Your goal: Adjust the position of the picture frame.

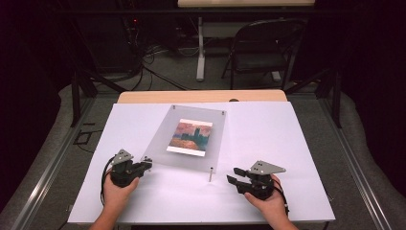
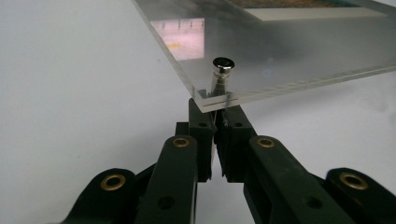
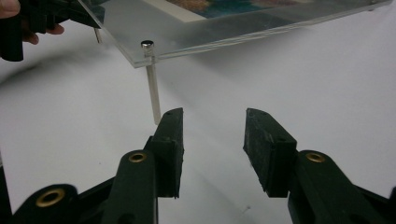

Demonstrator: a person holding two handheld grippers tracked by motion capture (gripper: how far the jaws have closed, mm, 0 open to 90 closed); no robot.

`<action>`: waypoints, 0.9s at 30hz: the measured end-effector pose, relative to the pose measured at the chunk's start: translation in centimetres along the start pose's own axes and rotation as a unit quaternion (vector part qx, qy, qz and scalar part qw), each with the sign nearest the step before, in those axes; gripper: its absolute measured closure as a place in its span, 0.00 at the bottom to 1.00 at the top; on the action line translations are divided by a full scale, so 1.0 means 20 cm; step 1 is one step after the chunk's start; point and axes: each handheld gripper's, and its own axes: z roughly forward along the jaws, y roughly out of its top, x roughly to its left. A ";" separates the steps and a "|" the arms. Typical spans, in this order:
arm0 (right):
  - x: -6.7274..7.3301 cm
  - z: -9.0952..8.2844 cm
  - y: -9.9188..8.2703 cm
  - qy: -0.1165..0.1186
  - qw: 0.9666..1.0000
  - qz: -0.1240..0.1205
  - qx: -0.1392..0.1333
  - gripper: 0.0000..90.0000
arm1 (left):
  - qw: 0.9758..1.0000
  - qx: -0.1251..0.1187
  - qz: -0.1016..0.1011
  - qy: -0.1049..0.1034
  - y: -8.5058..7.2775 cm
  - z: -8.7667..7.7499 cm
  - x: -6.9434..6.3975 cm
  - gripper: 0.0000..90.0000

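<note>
Already the left tool [image 1: 146,164] was pinched on the metal post [image 2: 219,77] under the near left corner of the clear frame [image 1: 191,143], which lay on the white surface [image 1: 268,191] holding a picture [image 1: 190,136]. That corner seemed lifted and steadied. The right tool [image 1: 233,175] had its jaws spread with nothing between them, aimed at the pin [image 3: 153,91] under the near right corner, just beside one jaw. Judging by this, one corner was secured; gripping the second pin was left.
</note>
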 end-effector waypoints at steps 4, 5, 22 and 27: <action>0.01 0.02 0.01 0.011 1.000 0.010 -0.002 0.67 | 1.000 0.000 -0.003 -0.005 0.02 -0.02 -0.02 0.95; 0.01 0.03 0.01 0.014 1.000 0.011 -0.004 0.67 | 1.000 0.000 -0.003 -0.005 0.02 -0.02 -0.02 0.95; 0.07 0.15 0.07 0.041 0.999 0.015 -0.014 0.77 | 0.999 -0.013 -0.003 -0.038 0.05 -0.05 -0.10 0.95; 0.08 0.18 0.08 0.040 0.999 0.011 -0.014 0.85 | 0.999 -0.011 -0.002 -0.041 0.04 -0.05 -0.11 0.95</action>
